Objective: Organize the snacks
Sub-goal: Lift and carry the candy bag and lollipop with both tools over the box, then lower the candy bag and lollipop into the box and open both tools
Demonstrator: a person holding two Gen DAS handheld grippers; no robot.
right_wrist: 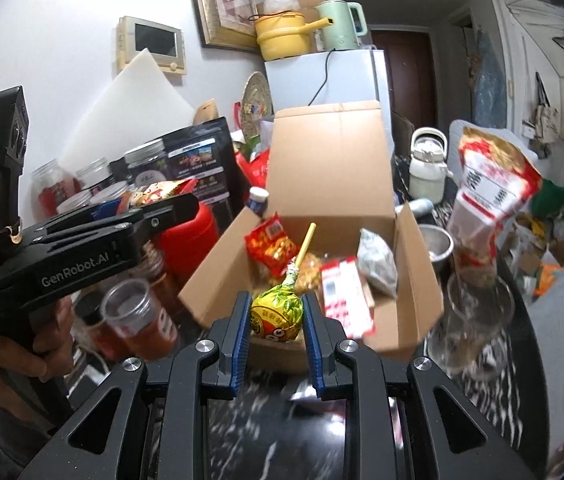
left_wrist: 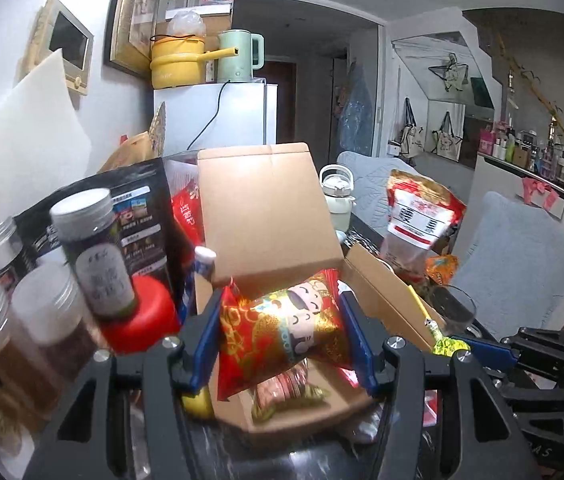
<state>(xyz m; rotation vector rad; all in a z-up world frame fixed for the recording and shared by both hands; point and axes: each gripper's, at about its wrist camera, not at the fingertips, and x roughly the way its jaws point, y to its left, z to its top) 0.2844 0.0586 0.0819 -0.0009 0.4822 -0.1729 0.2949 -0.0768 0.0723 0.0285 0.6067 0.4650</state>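
Left claw [left_wrist: 282, 340]: clamped on a red and gold snack packet [left_wrist: 282, 328] printed with a cartoon figure. The packet is held between the blue pads [left_wrist: 202, 344], above the open cardboard box [left_wrist: 266, 208]. In the right wrist view the left claw [right_wrist: 150, 204] enters from the left side, level with the box's left wall, with the packet [right_wrist: 158, 192] visible at its tip.

Right claw [right_wrist: 276, 320]: clamped on the wrapped head of a yellow-green lollipop [right_wrist: 278, 312]. The lollipop's yellow stick [right_wrist: 305, 244] points up and away over the box interior. The head sits at the near wall of the cardboard box [right_wrist: 333, 168].

Box: stands on the dark marbled table [right_wrist: 266, 412], lid flap raised upright at the far side. Contents visible in the right wrist view: a red noodle-style packet [right_wrist: 270, 248], a grey packet [right_wrist: 377, 264], and a red and white flat packet [right_wrist: 341, 292].

Surroundings: lidded clear jars [left_wrist: 46, 312] and a red container [left_wrist: 142, 316] stand left of the box. A tall red and white bag [right_wrist: 489, 192] and a clear glass [right_wrist: 477, 312] stand to the right of the box.
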